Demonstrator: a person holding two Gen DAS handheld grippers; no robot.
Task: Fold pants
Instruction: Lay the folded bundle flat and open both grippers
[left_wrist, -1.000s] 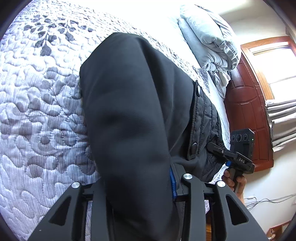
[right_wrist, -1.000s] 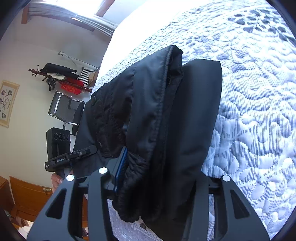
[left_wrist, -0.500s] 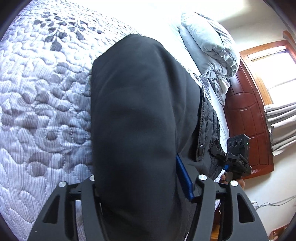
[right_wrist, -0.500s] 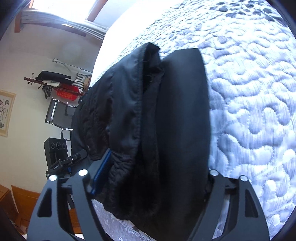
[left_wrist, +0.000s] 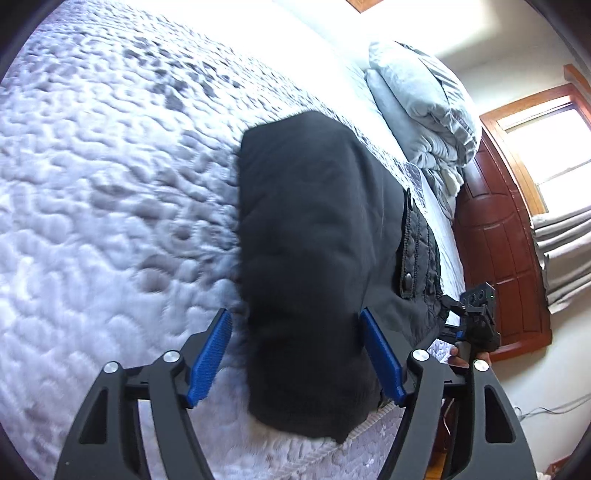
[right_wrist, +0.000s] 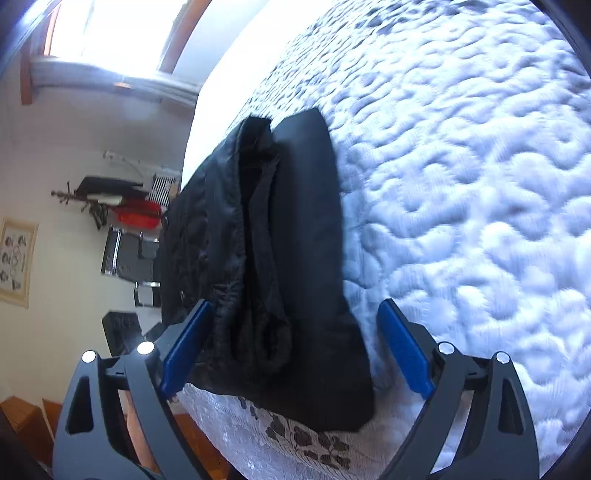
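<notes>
The black pants lie folded in a thick stack on the quilted white bedspread, near the bed's edge. They also show in the right wrist view, with the padded waistband layers on the left side of the stack. My left gripper is open, its blue pads either side of the stack's near end, not gripping. My right gripper is open the same way at the other end. The right gripper also shows in the left wrist view, held by a hand.
Folded grey bedding lies on the bed beyond the pants. A dark wooden headboard stands at the right. A chair and a clothes rack stand by the wall beyond the bed.
Both grippers have opened and let go of the pants, then drawn back a little. The folded stack now rests on the bed.
</notes>
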